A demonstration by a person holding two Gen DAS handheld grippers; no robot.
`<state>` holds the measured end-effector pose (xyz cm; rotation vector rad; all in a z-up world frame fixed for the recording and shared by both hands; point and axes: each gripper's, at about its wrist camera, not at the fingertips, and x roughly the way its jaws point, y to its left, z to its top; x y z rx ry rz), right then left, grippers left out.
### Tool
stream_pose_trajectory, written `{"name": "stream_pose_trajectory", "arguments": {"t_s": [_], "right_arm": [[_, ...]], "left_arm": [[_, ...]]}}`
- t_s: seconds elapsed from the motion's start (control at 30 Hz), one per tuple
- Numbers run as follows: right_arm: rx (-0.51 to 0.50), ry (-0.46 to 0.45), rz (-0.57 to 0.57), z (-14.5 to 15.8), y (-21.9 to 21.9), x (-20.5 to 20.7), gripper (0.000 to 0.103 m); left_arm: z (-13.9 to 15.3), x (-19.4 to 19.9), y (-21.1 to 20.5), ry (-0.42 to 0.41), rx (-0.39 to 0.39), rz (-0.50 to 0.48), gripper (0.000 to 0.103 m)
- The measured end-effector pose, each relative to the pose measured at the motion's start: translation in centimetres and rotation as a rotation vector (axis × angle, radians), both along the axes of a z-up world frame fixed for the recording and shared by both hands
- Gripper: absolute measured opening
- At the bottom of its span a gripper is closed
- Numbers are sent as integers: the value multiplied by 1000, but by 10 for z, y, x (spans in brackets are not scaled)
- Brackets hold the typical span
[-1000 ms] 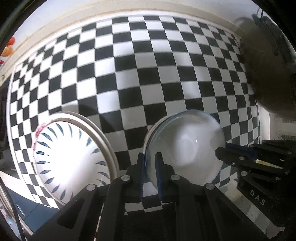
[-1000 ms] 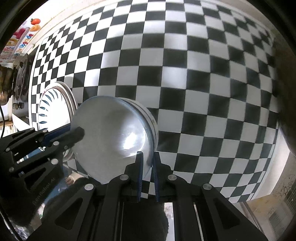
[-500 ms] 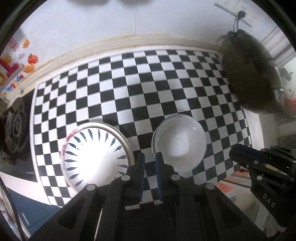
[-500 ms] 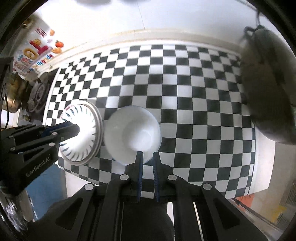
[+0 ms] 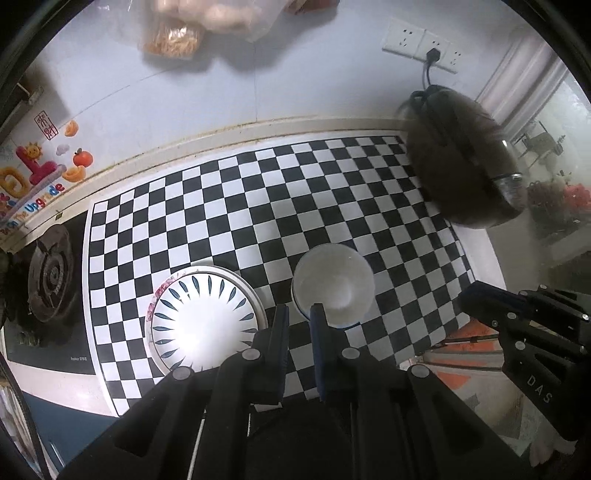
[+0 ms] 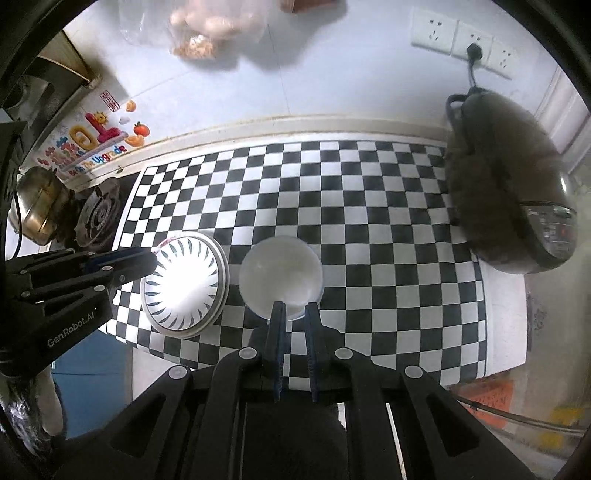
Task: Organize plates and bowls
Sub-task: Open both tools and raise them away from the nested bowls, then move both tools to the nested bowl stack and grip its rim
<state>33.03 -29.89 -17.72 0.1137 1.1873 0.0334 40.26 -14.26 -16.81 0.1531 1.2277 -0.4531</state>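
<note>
A stack of plates [image 5: 205,317] with a blue-petal pattern on top sits on the checkered mat [image 5: 258,206]; it also shows in the right wrist view [image 6: 184,284]. A stack of white bowls [image 5: 332,286] stands just right of it, also in the right wrist view [image 6: 280,277]. My left gripper [image 5: 297,314] hovers high above the gap between plates and bowls, its jaws narrow and empty. My right gripper [image 6: 293,310] hovers above the bowls' near rim, jaws narrow and empty. Each gripper shows in the other's view: the right [image 5: 480,299], the left [image 6: 144,260].
A dark rice cooker [image 6: 509,184] stands at the mat's right, plugged into a wall socket [image 6: 472,48]. A gas stove burner [image 5: 50,273] and a metal pot [image 6: 37,203] are at the left. Bags of food [image 6: 210,26] hang on the wall.
Both grippers have let go of the bowl and pulled up and back from the counter. The bowl now rests on the bowl stack beside the plates.
</note>
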Motion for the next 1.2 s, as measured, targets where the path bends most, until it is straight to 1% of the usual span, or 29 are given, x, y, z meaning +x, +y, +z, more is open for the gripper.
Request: {"name": "stream_pose_trajectory", "arguments": {"t_s": [0.27,0.4,0.47,0.5,0.53,0.57,0.6,0.73,0.8,0.87,0.97,1.0,1.07,1.2], "right_arm": [[4,-58,-12,30,1,-14,12],[12,-54,-34,29,-4,-11,12],[23,-43,-40,23,-7,-7,14],[42,-31,-48,18,-10,-3,27],[57,-24,-54,13,-13,0,49],[76,-19,-59,7,-15,3,61],[88,-12,-62,1,-17,6,76],[98,54,-77,-33,-26,24,79],[120,89,-85,-54,-30,33,82],[126,135,-91,-80,-35,43,83],[137,189,-96,-114,-41,55,83],[148,211,-95,-128,-44,60,84],[154,238,-101,-146,-48,67,84],[180,278,-114,-177,-54,79,84]], "left_arm": [[16,-15,1,-36,-1,-12,10],[15,-15,1,-41,6,-11,11],[8,-12,2,-21,5,0,12],[1,-7,3,0,-5,12,13],[-4,-4,4,13,-9,23,13],[-11,-1,5,33,-11,33,13],[-19,4,6,62,-22,39,15],[-55,26,11,181,-55,85,17],[-82,42,15,279,-80,119,24],[-105,53,16,366,-114,149,25],[-134,67,15,469,-171,183,28],[-140,70,13,487,-181,194,29],[-156,76,8,537,-205,204,30],[-177,86,-1,565,-175,212,30]]}}
